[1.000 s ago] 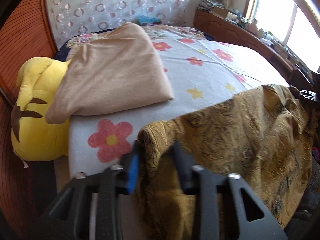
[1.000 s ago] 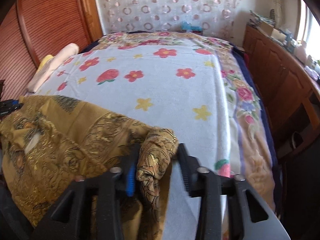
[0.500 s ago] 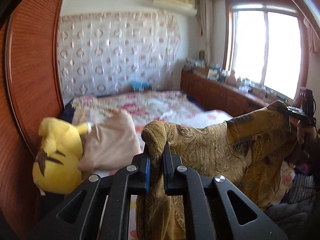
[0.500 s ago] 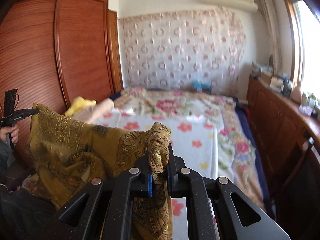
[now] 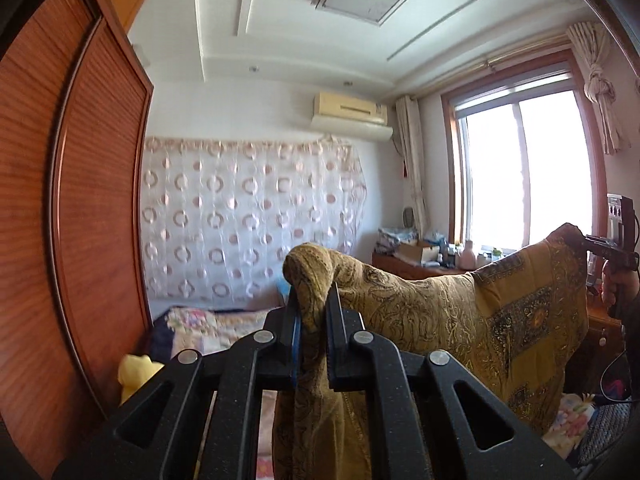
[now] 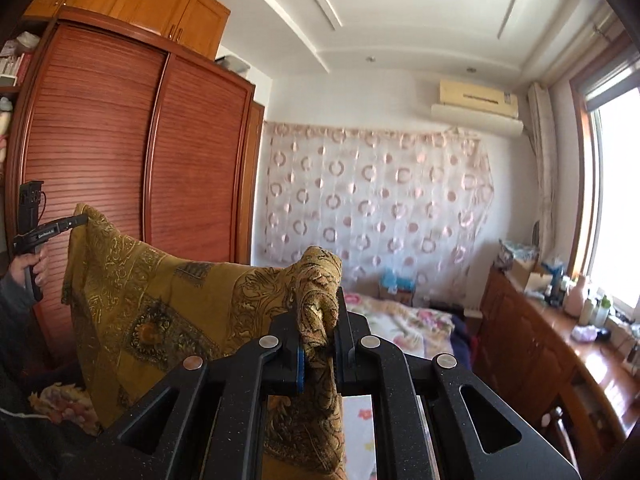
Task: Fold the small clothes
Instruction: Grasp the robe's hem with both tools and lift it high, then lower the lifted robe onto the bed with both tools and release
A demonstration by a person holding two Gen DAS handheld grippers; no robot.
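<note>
A mustard-gold patterned cloth (image 5: 460,320) hangs stretched in the air between my two grippers. My left gripper (image 5: 313,304) is shut on one bunched corner of it. My right gripper (image 6: 319,312) is shut on the other bunched corner. The cloth also shows in the right wrist view (image 6: 160,304). The right gripper shows at the far right of the left wrist view (image 5: 592,242), holding the cloth's corner. The left gripper shows at the far left of the right wrist view (image 6: 80,219). The cloth is held high above the bed.
A bed (image 6: 404,320) with floral sheets lies below and ahead. A yellow plush toy (image 5: 134,372) sits at its left. A wooden wardrobe (image 6: 120,160) stands to the left. A wooden dresser (image 6: 540,340) with bottles runs under the window (image 5: 524,172).
Both grippers closed on the cloth's corners and lifted it off the bed, high into the air. The views tilted up from the bed to the wall and ceiling.
</note>
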